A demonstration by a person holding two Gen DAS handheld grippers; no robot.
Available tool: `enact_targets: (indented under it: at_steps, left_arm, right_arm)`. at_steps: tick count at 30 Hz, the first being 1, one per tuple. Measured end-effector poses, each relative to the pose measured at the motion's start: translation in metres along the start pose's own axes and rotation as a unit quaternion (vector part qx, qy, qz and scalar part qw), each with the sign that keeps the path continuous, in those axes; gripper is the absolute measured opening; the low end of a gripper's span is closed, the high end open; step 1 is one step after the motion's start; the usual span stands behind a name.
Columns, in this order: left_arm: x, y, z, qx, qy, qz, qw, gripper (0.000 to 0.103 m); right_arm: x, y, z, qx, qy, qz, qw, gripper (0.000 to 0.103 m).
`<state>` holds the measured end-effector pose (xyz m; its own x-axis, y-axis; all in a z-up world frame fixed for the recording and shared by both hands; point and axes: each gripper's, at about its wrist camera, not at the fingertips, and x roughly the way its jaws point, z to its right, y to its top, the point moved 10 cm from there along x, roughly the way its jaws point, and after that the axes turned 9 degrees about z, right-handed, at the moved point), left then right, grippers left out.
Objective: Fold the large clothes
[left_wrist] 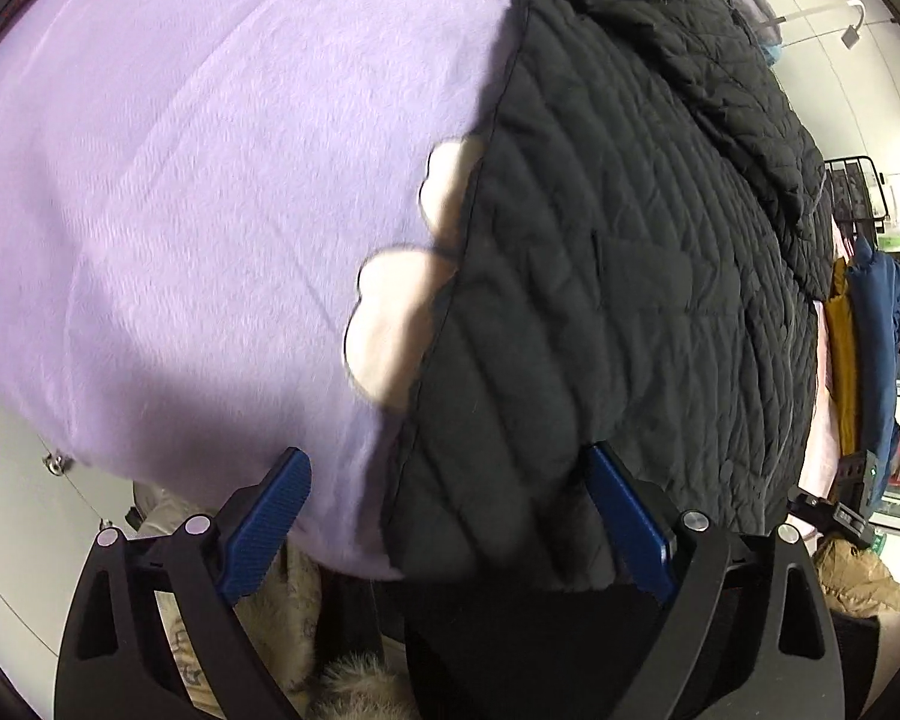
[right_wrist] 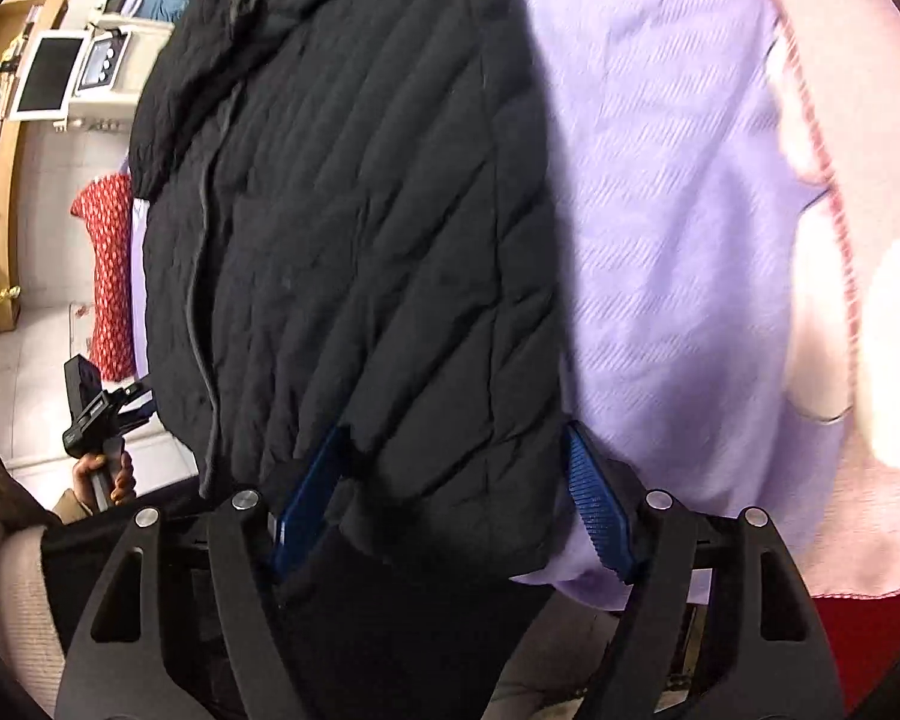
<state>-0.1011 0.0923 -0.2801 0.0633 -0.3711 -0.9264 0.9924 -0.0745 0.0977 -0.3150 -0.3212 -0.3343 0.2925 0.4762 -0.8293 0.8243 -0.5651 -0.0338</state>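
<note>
Lying flat: a black quilted jacket (left_wrist: pixel 600 276) rests on a lilac fleece blanket (left_wrist: pixel 198 192), its near hem at the blanket's near edge.
Jacket detail: diagonal stitching runs across the panels; a grey zip line (right_wrist: pixel 201 276) runs down it in the right wrist view, and a bunched sleeve or hood lies across the far end.
Blanket detail: pale cloud-shaped patches (left_wrist: pixel 390 324) show just beside the jacket's edge, partly tucked under it; a pink border (right_wrist: pixel 834 276) with red stitching runs along the blanket's far side in the right wrist view.
Left gripper (left_wrist: pixel 450 516): the blue-padded tongs stand wide apart, straddling the jacket's near corner where it meets the blanket; the pads do not press on the cloth, and nothing is held.
Left pads: one blue pad (left_wrist: pixel 264 528) sits over the lilac fleece, the other over the black quilting.
Right gripper (right_wrist: pixel 450 498): the tongs are spread around the jacket's hem; one blue finger (right_wrist: pixel 306 498) lies against or partly under a fold of black fabric, the other (right_wrist: pixel 597 504) is at the blanket's edge. Blur makes it hard to tell whether they pinch the hem.
Person: a hand (right_wrist: pixel 105 477) in a cream sleeve grips the handle of the other tool at the left of the right wrist view.
Surroundings: hanging garments (left_wrist: pixel 864 324) in yellow and navy beside the table, a wooden shelf (right_wrist: pixel 6 168), a red patterned cloth (right_wrist: pixel 111 276).
</note>
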Motion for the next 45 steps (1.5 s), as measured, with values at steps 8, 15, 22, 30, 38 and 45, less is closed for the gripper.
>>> enact_targets:
  at_steps: [8,15,22,30,38,45]
  left_arm:
    - [0.021,0.017,0.025,0.030,0.002,-0.011,0.9995,0.063]
    - [0.016,0.028,0.038,0.049,-0.009,-0.030,0.9983,0.030]
    - [-0.026,0.072,0.094,0.061,-0.068,0.028,0.9954,0.014]
    - [-0.054,0.179,0.148,0.119,-0.090,0.110,0.9827,0.013]
    - [-0.069,0.304,0.172,0.124,-0.061,0.181,0.9737,0.012]
    - [-0.061,0.392,0.214,0.153,-0.032,0.203,0.9666,0.012]
  right_arm:
    - [0.011,0.004,-0.025,-0.036,-0.013,-0.025,0.999,0.045]
    - [0.006,0.013,-0.060,-0.050,0.028,-0.034,0.998,0.026]
    - [-0.016,0.050,-0.110,-0.072,0.089,0.002,0.993,0.017]
    - [-0.066,0.148,-0.142,-0.106,0.097,0.095,0.985,0.014]
    - [-0.118,0.276,-0.131,-0.046,0.089,0.201,0.974,0.013]
    - [-0.133,0.348,-0.144,-0.014,0.084,0.257,0.963,0.013]
